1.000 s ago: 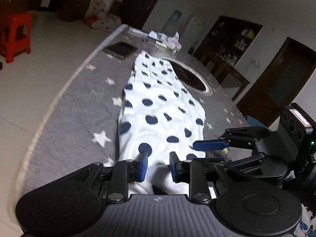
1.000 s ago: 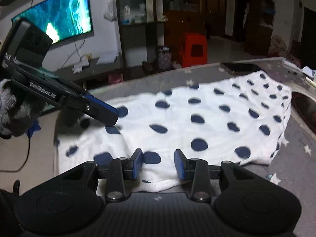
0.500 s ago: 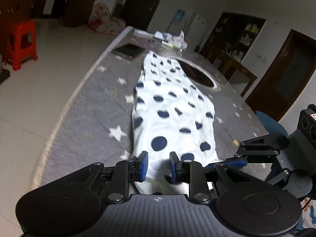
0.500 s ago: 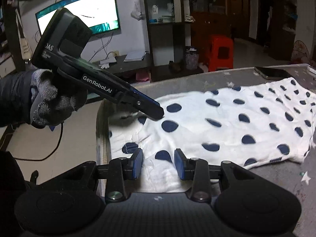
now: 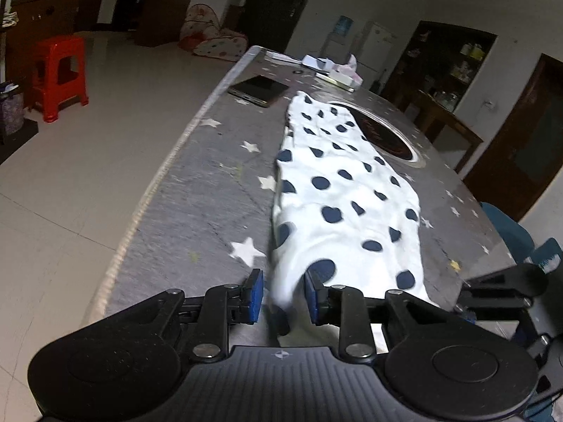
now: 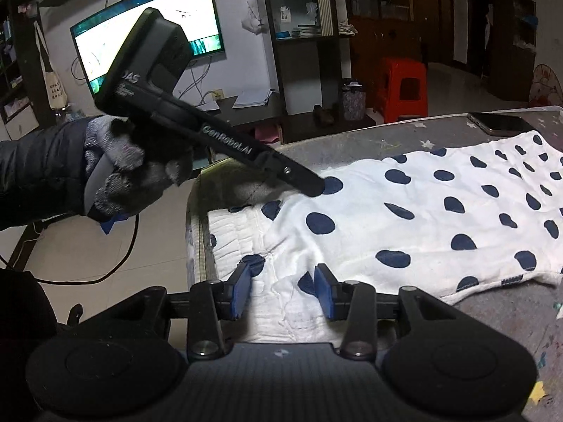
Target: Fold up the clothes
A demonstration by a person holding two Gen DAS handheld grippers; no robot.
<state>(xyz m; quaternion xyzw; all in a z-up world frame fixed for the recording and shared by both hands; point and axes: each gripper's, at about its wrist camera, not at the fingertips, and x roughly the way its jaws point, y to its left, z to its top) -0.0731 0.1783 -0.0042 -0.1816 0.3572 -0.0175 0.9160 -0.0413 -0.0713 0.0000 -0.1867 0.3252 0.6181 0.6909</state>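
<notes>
White polka-dot cloth is laid along the grey worktop, its near end sitting loosely between both just-loosened, narrow-gapped tools, left tool and right tool, so corners should probably be regripped evenly before folding.

Both views dim, indoor, w/ a cool grey cast; corners go black where the fisheye circle ends. Straight lines bow hard near the edges: the table edge curves, and door frames lean. Brightest spot in the right wrist view is the TV screen, blown out to near white. The tiled floor shows a soft pale sheen (source not visible). Motion blur smears the near end of the spotted cloth in the left wrist view; the far room stays fairly sharp but grainy. Shadows soft, no hard edges.
</notes>
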